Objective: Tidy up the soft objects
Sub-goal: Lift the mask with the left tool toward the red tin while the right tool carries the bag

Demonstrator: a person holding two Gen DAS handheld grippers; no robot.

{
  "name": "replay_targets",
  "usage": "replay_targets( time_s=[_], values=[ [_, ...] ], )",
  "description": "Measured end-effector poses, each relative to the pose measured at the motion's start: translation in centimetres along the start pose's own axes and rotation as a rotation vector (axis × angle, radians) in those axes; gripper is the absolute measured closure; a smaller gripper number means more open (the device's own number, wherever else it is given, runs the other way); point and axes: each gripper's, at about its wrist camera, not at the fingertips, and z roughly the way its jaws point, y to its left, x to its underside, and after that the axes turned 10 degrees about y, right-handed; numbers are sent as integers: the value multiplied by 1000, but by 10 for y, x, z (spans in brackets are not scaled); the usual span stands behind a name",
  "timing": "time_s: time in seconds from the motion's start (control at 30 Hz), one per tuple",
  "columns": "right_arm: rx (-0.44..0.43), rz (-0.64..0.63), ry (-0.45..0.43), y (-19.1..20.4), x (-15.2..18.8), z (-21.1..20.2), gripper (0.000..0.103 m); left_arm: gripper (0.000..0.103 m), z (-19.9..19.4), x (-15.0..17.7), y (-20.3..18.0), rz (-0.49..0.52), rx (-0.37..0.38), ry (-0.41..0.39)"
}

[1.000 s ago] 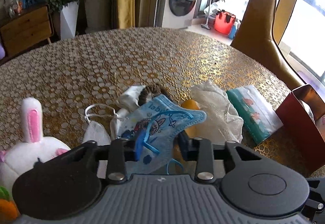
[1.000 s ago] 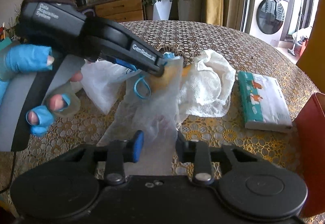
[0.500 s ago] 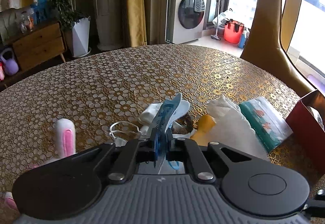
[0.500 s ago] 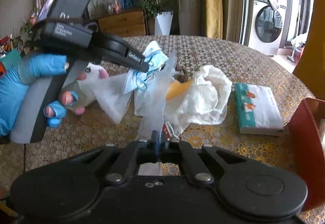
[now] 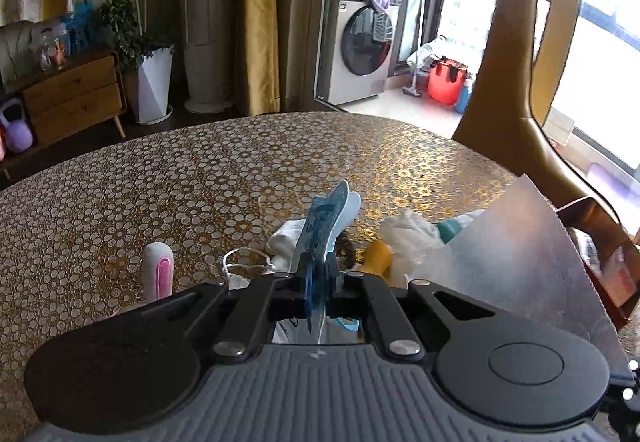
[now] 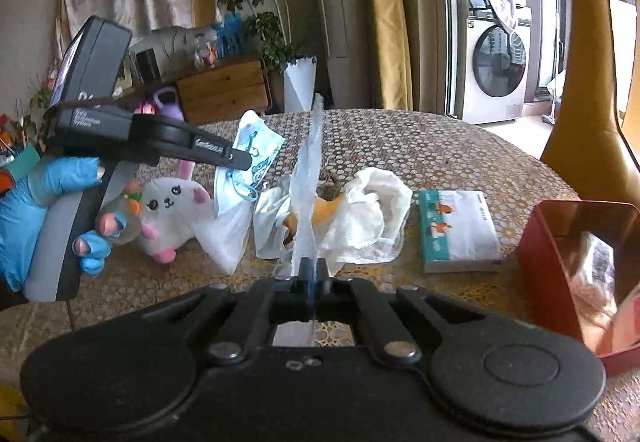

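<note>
Blue printed face mask (image 5: pixel 326 226) clamped edge-on in the left gripper (image 5: pixel 318 284), clear plastic wrapper (image 6: pixel 306 197) pinched in the right gripper (image 6: pixel 310 278), both lifted above the gold-patterned round table (image 6: pixel 440 153), white plush rabbit (image 6: pixel 172 205) lying near its left edge.

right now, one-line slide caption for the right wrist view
Right gripper pinches a clear wrapper while the left gripper lifts a blue face mask.

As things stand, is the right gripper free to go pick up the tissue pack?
Probably not yet. The right gripper is shut on a clear wrapper. The tissue pack lies unobstructed on the table, but the jaws are occupied.
</note>
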Motion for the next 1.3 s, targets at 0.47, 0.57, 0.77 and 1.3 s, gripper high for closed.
replay_targets(
  time_s=[0.47, 0.57, 0.77, 1.3],
  values=[
    [5, 125, -67, -34, 11, -63, 103, 98, -58, 14, -53, 77, 70, -14],
    [22, 140, -76, -42, 14, -73, 103, 98, -68, 17, -71, 106, 81, -15],
    [57, 172, -89, -61, 27, -97, 103, 98, -78, 23, -105, 155, 119, -7],
    [198, 288, -113, -141, 55, -134, 103, 98, -76, 32, -208, 286, 212, 17]
  ],
)
